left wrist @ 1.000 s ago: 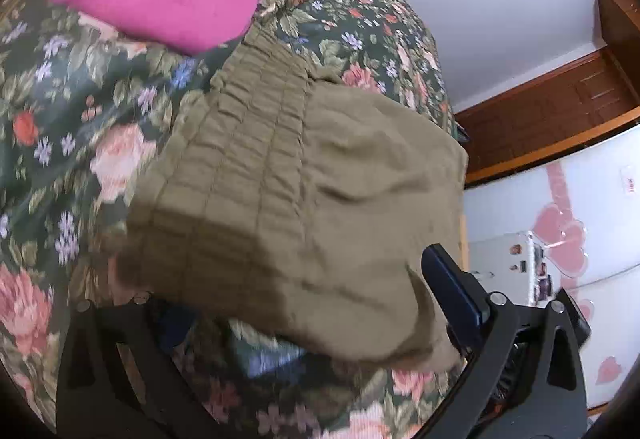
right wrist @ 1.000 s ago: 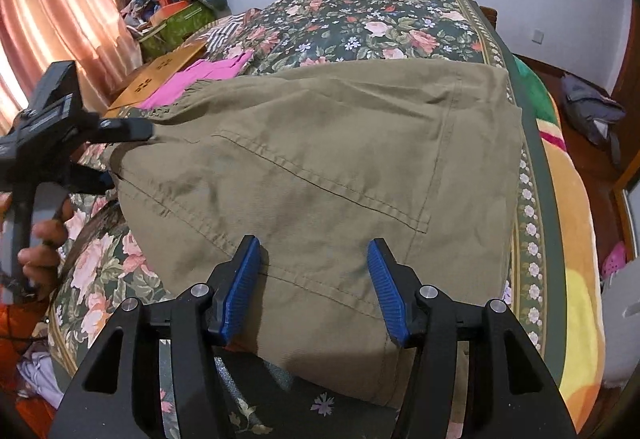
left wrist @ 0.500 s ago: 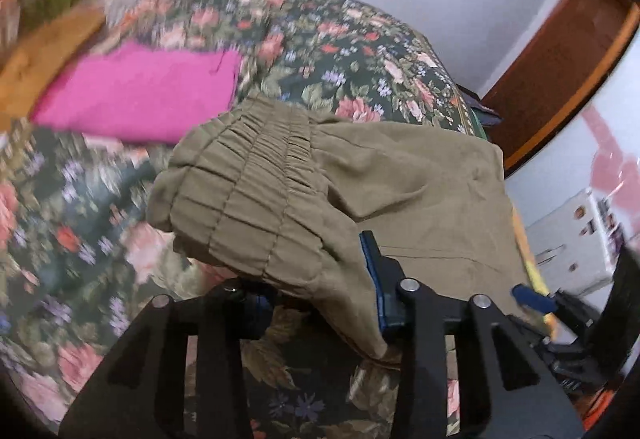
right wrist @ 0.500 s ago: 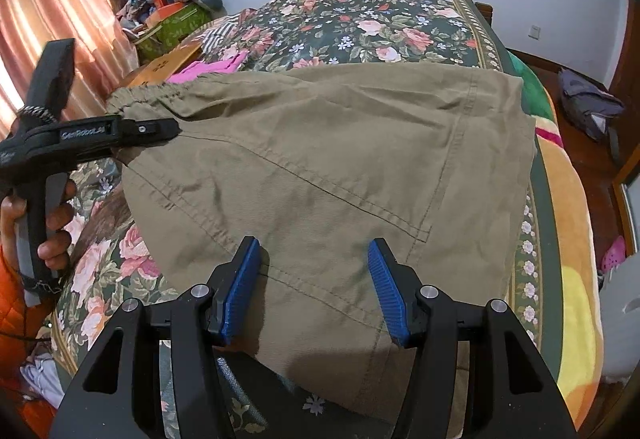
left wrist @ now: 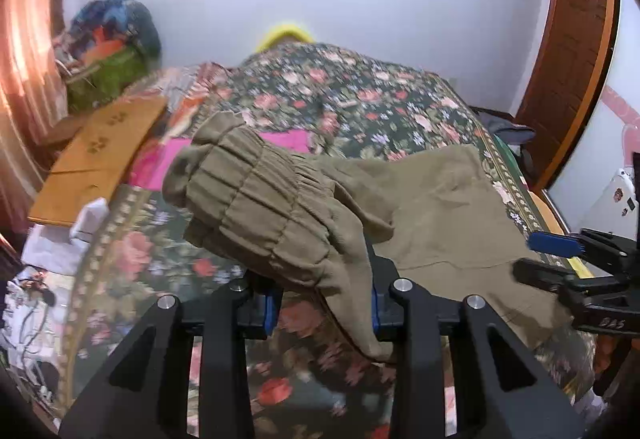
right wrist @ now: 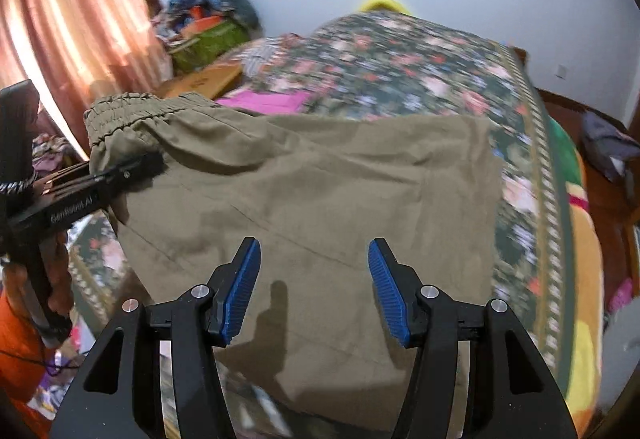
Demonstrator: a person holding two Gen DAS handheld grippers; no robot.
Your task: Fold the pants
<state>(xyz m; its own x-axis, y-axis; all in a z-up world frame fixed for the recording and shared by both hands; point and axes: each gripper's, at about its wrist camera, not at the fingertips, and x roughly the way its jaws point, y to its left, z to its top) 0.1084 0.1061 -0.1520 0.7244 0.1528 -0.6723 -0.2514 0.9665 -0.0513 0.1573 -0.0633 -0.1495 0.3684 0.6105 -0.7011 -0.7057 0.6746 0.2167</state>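
Pants [left wrist: 432, 207]: olive, spread across the near end of the floral bedspread [left wrist: 360, 95]; elastic waistband [left wrist: 256, 199] bunched and raised off the bed on your left side.
Left gripper [left wrist: 322, 309]: your jaws have just been closing and now pinch a fold of the pants right below the waistband; cloth drapes over both blue pads and hangs down between the arms.
Left gripper, from the right wrist view [right wrist: 132, 171]: its tip bites the waistband corner at the left edge of the pants, and that corner sits higher than the rest of the cloth.
Right gripper [right wrist: 314, 289]: your jaws stand part-way apart, blue pads [right wrist: 240, 289] clear on both sides; pants fabric lies under and ahead of them, nothing pressed between.
Right gripper, from the left wrist view [left wrist: 560, 259]: sits at the right edge of the pants; cannot tell there whether it touches cloth.
Pink garment [left wrist: 280, 143]: flat on the bed just behind the lifted waistband.
Hand [right wrist: 56, 279]: yours, wrapped round the left gripper's handle, lower left.
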